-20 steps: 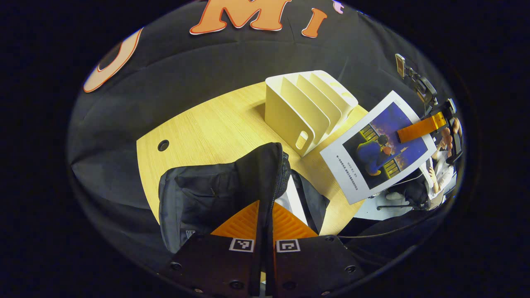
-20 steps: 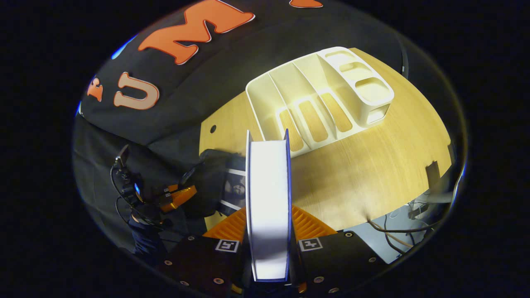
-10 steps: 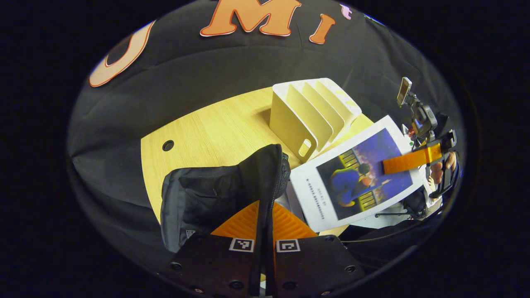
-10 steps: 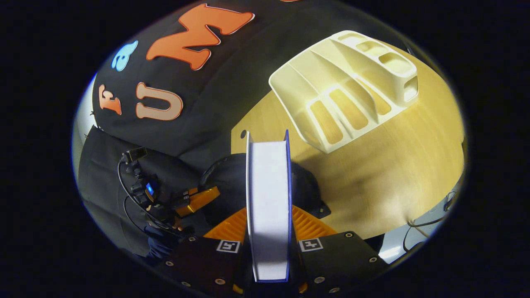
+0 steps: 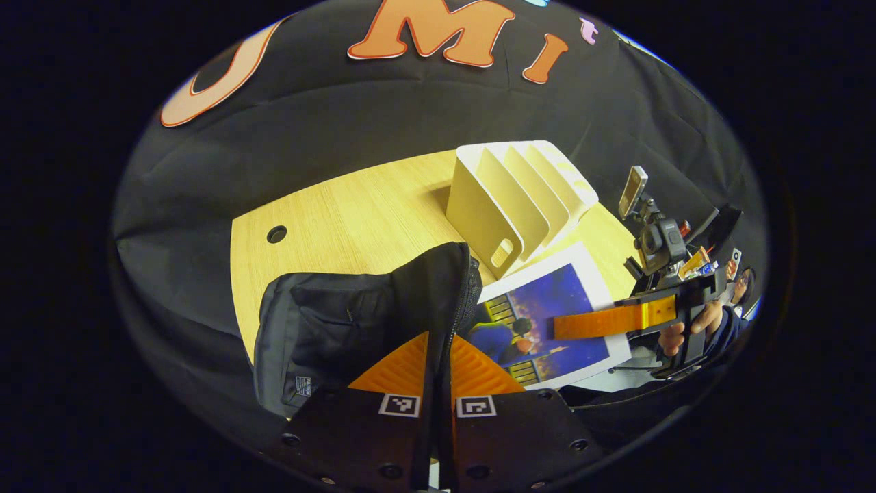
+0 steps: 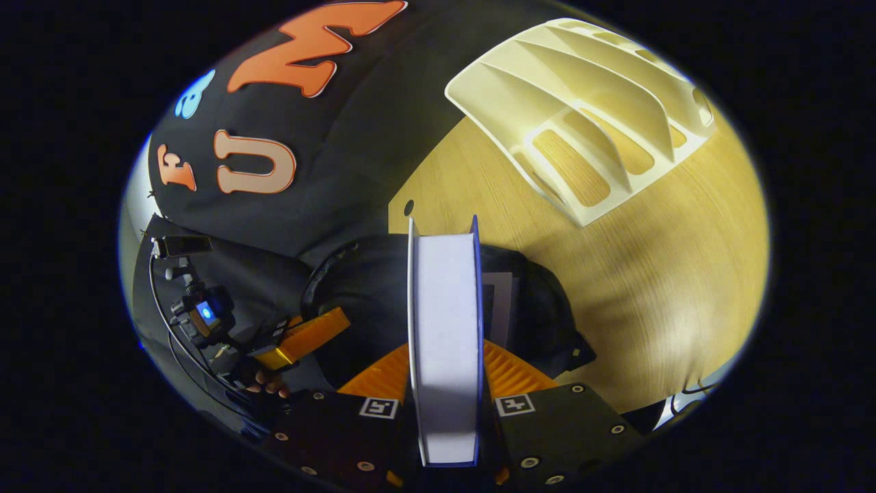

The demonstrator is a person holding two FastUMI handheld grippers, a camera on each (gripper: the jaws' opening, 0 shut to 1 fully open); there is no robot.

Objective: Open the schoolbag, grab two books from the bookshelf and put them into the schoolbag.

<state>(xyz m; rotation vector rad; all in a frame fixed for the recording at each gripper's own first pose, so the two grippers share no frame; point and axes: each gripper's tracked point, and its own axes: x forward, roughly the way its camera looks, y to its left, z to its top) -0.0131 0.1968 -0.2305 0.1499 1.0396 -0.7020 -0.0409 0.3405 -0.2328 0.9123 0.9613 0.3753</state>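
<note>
The black schoolbag (image 5: 356, 322) stands on the wooden table, and my left gripper (image 5: 438, 373) is shut on its zipped top edge, holding the flap up. My right gripper (image 6: 445, 370) is shut on a book (image 6: 443, 329) seen edge-on, white pages between blue covers, hanging over the open schoolbag (image 6: 527, 308). In the left gripper view the book (image 5: 547, 318) shows its blue picture cover, its lower left corner at the bag's opening, with the right gripper (image 5: 602, 322) clamped on its right side. Another book (image 6: 498, 301) sits inside the bag. The cream bookshelf (image 5: 517, 195) has bare slots.
The bookshelf (image 6: 588, 116) stands at the table's far side. A cable hole (image 5: 276, 234) is in the tabletop at the left. A hand (image 5: 691, 329) holds the right gripper past the table's right edge. The left gripper (image 6: 301, 339) shows left of the bag.
The right gripper has carried the book down and left, from beside the bookshelf to the bag's opening. The left gripper still holds the bag's edge up.
</note>
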